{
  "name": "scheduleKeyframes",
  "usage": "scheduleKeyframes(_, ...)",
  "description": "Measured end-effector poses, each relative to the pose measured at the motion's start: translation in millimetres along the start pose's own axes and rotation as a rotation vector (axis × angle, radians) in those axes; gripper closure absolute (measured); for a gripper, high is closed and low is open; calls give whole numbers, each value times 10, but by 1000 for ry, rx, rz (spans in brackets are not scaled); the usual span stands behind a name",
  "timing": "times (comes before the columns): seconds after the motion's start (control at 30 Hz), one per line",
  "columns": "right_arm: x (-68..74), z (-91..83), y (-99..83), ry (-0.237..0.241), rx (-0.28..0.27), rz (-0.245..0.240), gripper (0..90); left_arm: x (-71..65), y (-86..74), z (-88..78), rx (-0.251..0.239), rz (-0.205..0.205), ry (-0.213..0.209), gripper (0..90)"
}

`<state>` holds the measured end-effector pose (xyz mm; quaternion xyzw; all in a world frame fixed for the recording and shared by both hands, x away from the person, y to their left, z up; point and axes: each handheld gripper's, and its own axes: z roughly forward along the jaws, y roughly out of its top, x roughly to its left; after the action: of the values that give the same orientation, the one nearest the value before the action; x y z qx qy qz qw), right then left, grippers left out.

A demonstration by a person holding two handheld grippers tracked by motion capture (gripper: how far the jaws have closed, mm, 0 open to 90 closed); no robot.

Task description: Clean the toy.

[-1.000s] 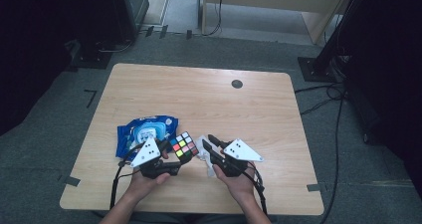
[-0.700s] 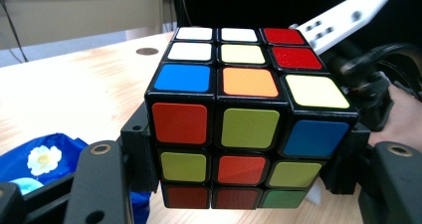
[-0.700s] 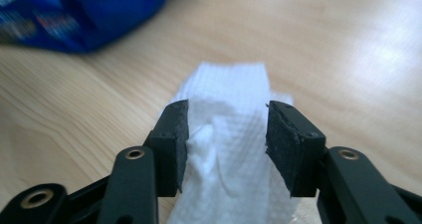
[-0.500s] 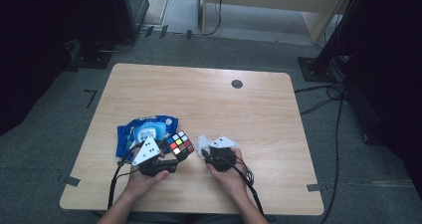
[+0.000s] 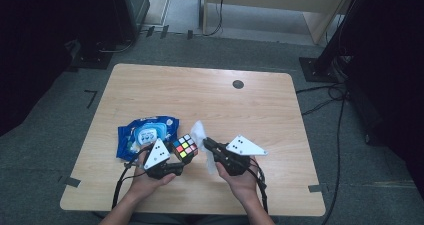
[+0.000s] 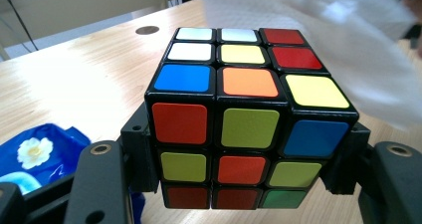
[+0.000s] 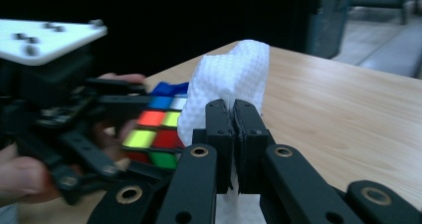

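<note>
A scrambled Rubik's cube (image 5: 185, 148) (image 6: 249, 119) sits between the jaws of my left gripper (image 5: 183, 156) (image 6: 244, 159), which is shut on its two sides just above the table. My right gripper (image 5: 206, 144) (image 7: 233, 109) is shut on a white wipe (image 5: 199, 131) (image 7: 234, 69). Its jaws have just been closing, with the wipe pinched between the pads. The wipe stands up right beside the cube (image 7: 154, 129) and reaches over the cube's far right corner in the left gripper view (image 6: 348, 45).
A blue pack of wipes (image 5: 142, 135) (image 6: 35, 154) lies left of the cube on the wooden table (image 5: 250, 110). A small dark round spot (image 5: 238, 84) marks the far side. Dark stands and cables ring the table.
The right jaws have closed on the white wipe and lifted it up against the cube's right side. The left gripper and the cube have stayed put.
</note>
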<state>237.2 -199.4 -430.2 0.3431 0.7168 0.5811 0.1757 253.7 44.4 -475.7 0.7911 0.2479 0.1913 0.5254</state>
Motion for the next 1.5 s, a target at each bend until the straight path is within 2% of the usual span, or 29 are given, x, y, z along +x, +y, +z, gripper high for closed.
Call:
scheduleKeyframes(0.1, 163, 118, -42, 29, 54, -44, 876, -93, 26, 34, 28, 52, 22, 338)
scheduleKeyframes(0.13, 194, 142, -57, 31, 58, -57, 877, -126, 24, 47, 40, 83, 34, 338)
scheduleKeyframes(0.2, 284, 181, -68, 60, 75, -59, 877, -161, 23, 57, 47, 93, 30, 338)
scheduleKeyframes(0.27, 370, 203, -69, 73, 78, -84, 876, -196, 27, 65, 45, 100, 27, 339)
scheduleKeyframes(0.33, 419, 222, -54, 64, 73, -105, 876, -223, 31, 60, 32, 105, 21, 339)
scheduleKeyframes(0.37, 407, 225, -40, 44, 67, -95, 875, -231, 34, 55, 26, 110, 19, 339)
scheduleKeyframes(0.43, 335, 220, -28, -4, 52, -67, 875, -232, 42, 45, 21, 106, 21, 339)
scheduleKeyframes(0.5, 191, 180, -29, -55, 43, -25, 875, -197, 45, 35, 17, 75, 19, 340)
scheduleKeyframes(0.57, 113, 118, -43, -66, 43, -11, 875, -157, 48, 27, 17, 52, 26, 340)
scheduleKeyframes(0.63, 117, 78, -55, -54, 41, -24, 876, -124, 49, 31, 16, 26, 33, 340)
scheduleKeyframes(0.67, 155, 66, -65, -28, 40, -43, 876, -115, 49, 36, 16, 13, 33, 340)
scheduleKeyframes(0.8, 358, 133, -83, 59, 60, -120, 876, -157, 42, 61, 35, 38, 26, 340)
scheduleKeyframes(0.83, 383, 149, -82, 62, 63, -131, 875, -184, 39, 71, 35, 48, 21, 340)
scheduleKeyframes(0.9, 376, 177, -68, 58, 62, -114, 874, -209, 40, 74, 33, 56, 5, 340)
scheduleKeyframes(1.03, 186, 152, -59, -29, 54, -54, 872, -225, 44, 71, 35, 73, 0, 340)
scheduleKeyframes(1.07, 104, 128, -69, -66, 55, -32, 873, -211, 44, 68, 35, 64, 2, 340)
scheduleKeyframes(1.13, 29, 89, -85, -80, 58, -15, 874, -167, 45, 53, 30, 41, 1, 340)
scheduleKeyframes(1.23, 70, 49, -90, -66, 51, -59, 875, -114, 41, 50, 25, 8, 1, 340)
scheduleKeyframes(1.27, 116, 44, -78, -16, 52, -79, 874, -104, 42, 51, 23, -5, -3, 340)
scheduleKeyframes(1.3, 153, 45, -74, 9, 52, -98, 874, -102, 46, 56, 21, -13, -7, 340)
scheduleKeyframes(1.37, 274, 76, -71, 57, 62, -155, 874, -134, 49, 73, 33, 6, -11, 340)
scheduleKeyframes(1.4, 305, 90, -71, 67, 66, -165, 874, -157, 47, 81, 37, 18, -18, 340)
scheduleKeyframes(1.43, 329, 109, -72, 65, 65, -176, 873, -189, 44, 91, 40, 26, -25, 340)
scheduleKeyframes(1.5, 296, 129, -66, 30, 71, -152, 874, -210, 44, 99, 40, 31, -26, 340)
